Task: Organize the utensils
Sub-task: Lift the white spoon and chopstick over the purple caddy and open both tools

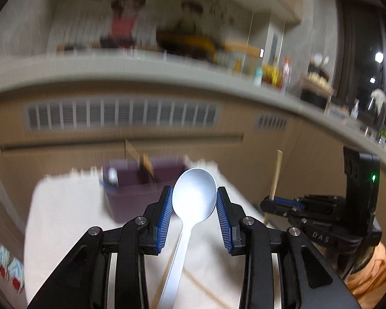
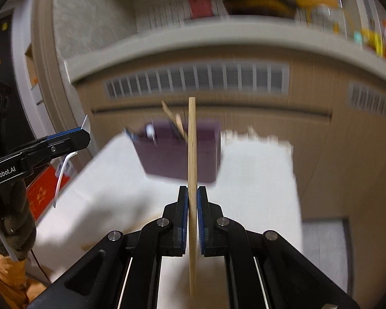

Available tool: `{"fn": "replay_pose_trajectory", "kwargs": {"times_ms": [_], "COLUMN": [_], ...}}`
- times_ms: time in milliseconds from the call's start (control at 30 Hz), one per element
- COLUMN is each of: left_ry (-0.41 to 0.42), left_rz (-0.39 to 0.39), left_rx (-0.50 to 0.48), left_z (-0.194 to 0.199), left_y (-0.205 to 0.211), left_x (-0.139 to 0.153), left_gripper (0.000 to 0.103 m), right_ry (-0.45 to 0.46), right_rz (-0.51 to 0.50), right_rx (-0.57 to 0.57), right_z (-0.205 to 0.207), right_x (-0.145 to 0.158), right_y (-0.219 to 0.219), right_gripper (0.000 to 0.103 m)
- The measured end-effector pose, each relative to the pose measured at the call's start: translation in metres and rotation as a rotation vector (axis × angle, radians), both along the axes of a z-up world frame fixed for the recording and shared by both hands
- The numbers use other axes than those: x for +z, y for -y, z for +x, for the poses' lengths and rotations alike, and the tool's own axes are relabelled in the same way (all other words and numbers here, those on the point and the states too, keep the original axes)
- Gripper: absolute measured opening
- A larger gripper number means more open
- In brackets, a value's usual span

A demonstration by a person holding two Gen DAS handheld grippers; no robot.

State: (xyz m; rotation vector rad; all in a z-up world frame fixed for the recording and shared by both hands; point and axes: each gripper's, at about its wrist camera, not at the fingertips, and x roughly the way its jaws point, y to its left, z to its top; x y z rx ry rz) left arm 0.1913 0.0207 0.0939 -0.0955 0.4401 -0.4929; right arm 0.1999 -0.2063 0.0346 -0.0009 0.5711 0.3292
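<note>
My left gripper (image 1: 194, 195) is shut on the bowl of a white spoon (image 1: 193, 200), its handle hanging down toward me. It also shows at the left of the right wrist view (image 2: 86, 132). My right gripper (image 2: 192, 193) is shut on a wooden chopstick (image 2: 192, 144) held upright; it also shows at the right of the left wrist view (image 1: 266, 202) with the chopstick (image 1: 275, 175). A purple bin (image 1: 139, 188) stands ahead on the white table (image 1: 64, 219), holding chopsticks and a utensil; it also shows in the right wrist view (image 2: 167, 154).
More chopsticks (image 1: 200, 285) lie on the table under my left gripper. A beige cabinet with vent grilles (image 1: 121, 116) and a grey counter (image 1: 141, 74) carrying bottles stand behind the table. A red box (image 2: 42, 193) sits on the floor at the left.
</note>
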Motion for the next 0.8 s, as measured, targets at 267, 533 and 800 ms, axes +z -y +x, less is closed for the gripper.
{"fn": "replay_pose_trajectory", "kwargs": {"times_ms": [267, 533, 800], "left_ry": [0.293, 0.332, 0.197], "left_rz": [-0.142, -0.322, -0.359], "left_rx": [0.014, 0.026, 0.119], "left_z": [0.033, 0.108, 0.181], "left_y": [-0.008, -0.030, -0.030], "left_x": [0.088, 0.088, 0.016], "left_gripper": [0.035, 0.035, 0.035], "right_ry": [0.304, 0.377, 0.311], "right_rz": [0.011, -0.012, -0.028], "right_rx": [-0.028, -0.060, -0.050], "right_z": [0.029, 0.085, 0.135], "right_x": [0.117, 0.144, 0.097], "right_y": [-0.013, -0.030, -0.036], "right_gripper": [0.007, 0.007, 0.007]}}
